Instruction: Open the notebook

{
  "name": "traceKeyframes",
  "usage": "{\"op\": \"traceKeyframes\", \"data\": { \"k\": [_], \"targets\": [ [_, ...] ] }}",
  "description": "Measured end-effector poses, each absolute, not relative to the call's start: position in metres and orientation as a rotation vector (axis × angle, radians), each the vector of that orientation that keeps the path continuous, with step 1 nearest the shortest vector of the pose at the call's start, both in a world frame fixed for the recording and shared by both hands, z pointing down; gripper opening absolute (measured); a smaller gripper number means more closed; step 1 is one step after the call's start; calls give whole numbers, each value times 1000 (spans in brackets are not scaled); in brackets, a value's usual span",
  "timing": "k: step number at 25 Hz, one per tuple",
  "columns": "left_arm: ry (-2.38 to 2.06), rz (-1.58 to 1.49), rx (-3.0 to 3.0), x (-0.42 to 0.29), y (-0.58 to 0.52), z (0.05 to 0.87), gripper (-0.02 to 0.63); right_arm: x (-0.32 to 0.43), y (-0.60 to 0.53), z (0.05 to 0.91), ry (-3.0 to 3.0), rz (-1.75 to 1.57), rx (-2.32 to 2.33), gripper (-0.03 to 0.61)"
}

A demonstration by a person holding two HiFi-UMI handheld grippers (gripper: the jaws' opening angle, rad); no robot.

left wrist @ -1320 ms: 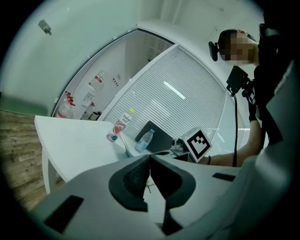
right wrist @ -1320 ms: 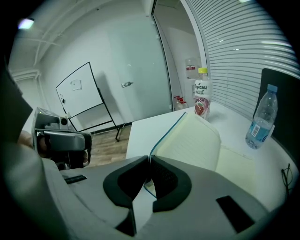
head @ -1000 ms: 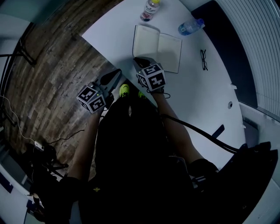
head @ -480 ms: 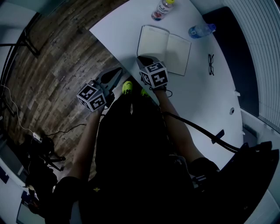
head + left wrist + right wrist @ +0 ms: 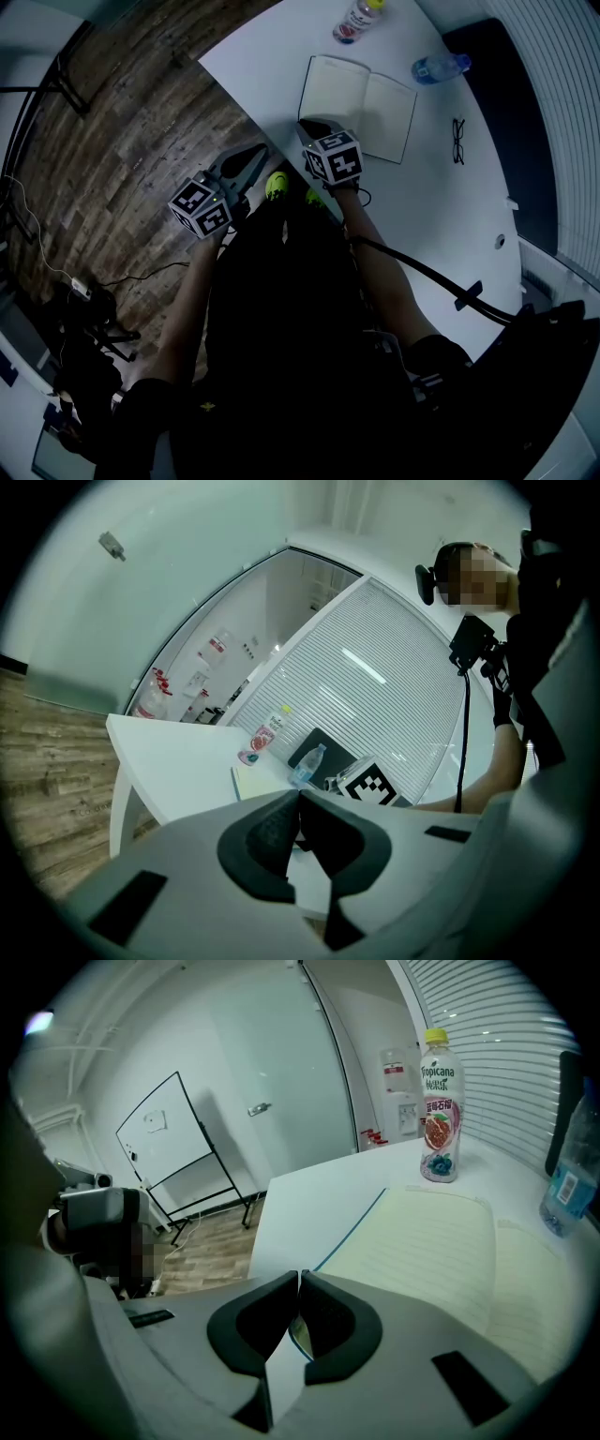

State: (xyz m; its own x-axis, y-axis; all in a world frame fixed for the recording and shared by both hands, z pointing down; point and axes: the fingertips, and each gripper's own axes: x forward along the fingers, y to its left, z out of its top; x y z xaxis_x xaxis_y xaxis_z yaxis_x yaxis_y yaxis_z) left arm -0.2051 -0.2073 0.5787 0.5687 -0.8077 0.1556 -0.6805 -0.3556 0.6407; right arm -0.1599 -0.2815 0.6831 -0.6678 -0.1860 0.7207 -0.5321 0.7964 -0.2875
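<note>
The notebook (image 5: 361, 101) lies open on the white table (image 5: 272, 66), its cream lined pages facing up; they also show in the right gripper view (image 5: 441, 1241). My right gripper (image 5: 314, 128) hovers at the notebook's near edge, pointing down at it. Its jaws (image 5: 299, 1279) are shut with nothing between them. My left gripper (image 5: 255, 157) hangs left of the table over the wooden floor. It is shut too (image 5: 300, 794) and empty, and past it the notebook (image 5: 251, 780) shows on the table.
A juice bottle (image 5: 359, 21) (image 5: 438, 1110) stands beyond the notebook and a water bottle (image 5: 439, 67) (image 5: 567, 1185) lies to its right. Glasses (image 5: 458, 141) rest further right. A black cable (image 5: 422, 277) crosses the table. The table's edge (image 5: 248, 108) runs just left of the notebook.
The head view has shifted slightly. My right gripper has sunk a little at the notebook's near edge, still shut. The left gripper has kept its place.
</note>
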Motion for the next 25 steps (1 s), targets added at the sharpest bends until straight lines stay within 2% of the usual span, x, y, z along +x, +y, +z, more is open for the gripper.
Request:
{"op": "traceKeyframes", "data": {
  "k": [25],
  "targets": [
    [-1120,-255,2190,-193,-218,556,12,-157,-268,657,-2327,798,489,25]
  ]
}}
